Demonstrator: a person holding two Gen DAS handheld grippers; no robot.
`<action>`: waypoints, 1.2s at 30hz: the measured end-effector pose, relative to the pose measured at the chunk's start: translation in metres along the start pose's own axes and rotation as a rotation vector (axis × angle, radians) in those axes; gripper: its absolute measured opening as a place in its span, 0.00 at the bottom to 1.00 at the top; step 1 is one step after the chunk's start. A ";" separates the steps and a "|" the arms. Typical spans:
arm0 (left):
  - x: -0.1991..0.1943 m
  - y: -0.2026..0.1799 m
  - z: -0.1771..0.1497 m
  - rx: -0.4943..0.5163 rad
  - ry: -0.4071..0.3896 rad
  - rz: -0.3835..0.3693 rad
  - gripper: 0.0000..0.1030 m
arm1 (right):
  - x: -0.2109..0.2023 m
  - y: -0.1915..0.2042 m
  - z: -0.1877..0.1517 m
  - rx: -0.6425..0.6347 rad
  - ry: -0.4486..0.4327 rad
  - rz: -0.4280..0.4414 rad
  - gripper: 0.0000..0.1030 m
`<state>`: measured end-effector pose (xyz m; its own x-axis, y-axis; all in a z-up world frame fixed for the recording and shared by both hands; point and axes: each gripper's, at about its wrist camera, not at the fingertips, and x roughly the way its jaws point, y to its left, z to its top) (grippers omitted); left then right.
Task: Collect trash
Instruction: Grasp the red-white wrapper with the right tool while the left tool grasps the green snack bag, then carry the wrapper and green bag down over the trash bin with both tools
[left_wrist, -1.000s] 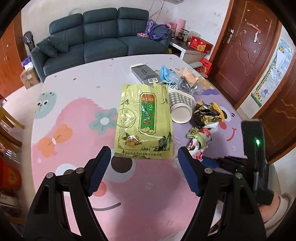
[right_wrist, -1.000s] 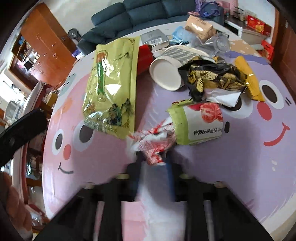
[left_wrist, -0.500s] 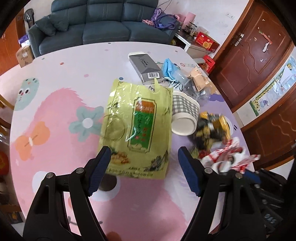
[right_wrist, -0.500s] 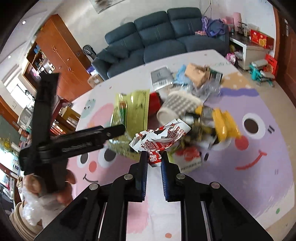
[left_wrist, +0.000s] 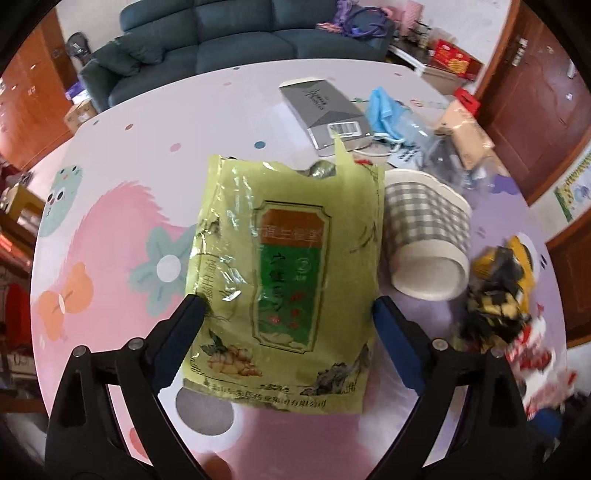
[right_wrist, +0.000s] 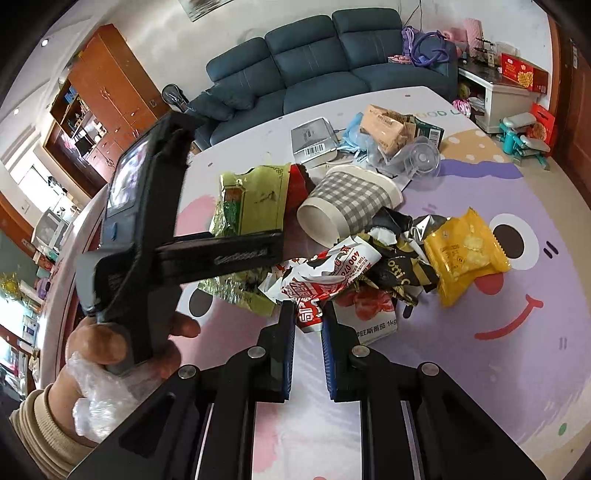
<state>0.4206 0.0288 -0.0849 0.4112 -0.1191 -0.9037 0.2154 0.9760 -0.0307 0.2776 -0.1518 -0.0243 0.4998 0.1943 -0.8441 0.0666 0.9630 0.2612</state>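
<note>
Trash is heaped toward the right edge of a round table (left_wrist: 110, 206) covered in a pink and lilac cartoon print, with a blue sofa (right_wrist: 325, 66) and wooden cabinets seen in the room behind. Largest in the pile is a flat green pouch (left_wrist: 284, 280), laid face up near the table's middle; the left gripper (left_wrist: 288, 314) is poised over it with its jaws opening, one fingertip at each long edge, so that the full width can be spanned, and no pressing of the pads is seen. Just right of the pouch a checked paper cup (left_wrist: 424, 236) is lying on its side, and beyond it, toward the far edge, a grey box (left_wrist: 325, 110) is set. A black and yellow wrapper (right_wrist: 469, 251) is crumpled at the near right. Smallest is the red and white wrapper (right_wrist: 325, 280), clamped by one end in the nearly closed right gripper (right_wrist: 308, 325) and apparently lifted clear of the table, presumably for carrying off.
</note>
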 end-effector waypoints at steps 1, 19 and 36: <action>0.002 0.000 0.000 -0.005 0.000 0.009 0.89 | 0.000 -0.001 -0.001 0.000 0.000 0.001 0.13; -0.006 -0.007 -0.013 0.017 -0.032 0.023 0.33 | -0.037 -0.007 -0.016 0.041 -0.056 0.036 0.13; -0.171 -0.022 -0.101 0.060 -0.232 -0.082 0.33 | -0.135 0.023 -0.062 0.001 -0.155 -0.007 0.13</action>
<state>0.2563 0.0464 0.0277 0.5806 -0.2426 -0.7772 0.3057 0.9497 -0.0681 0.1577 -0.1441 0.0667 0.6266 0.1561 -0.7635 0.0717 0.9640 0.2559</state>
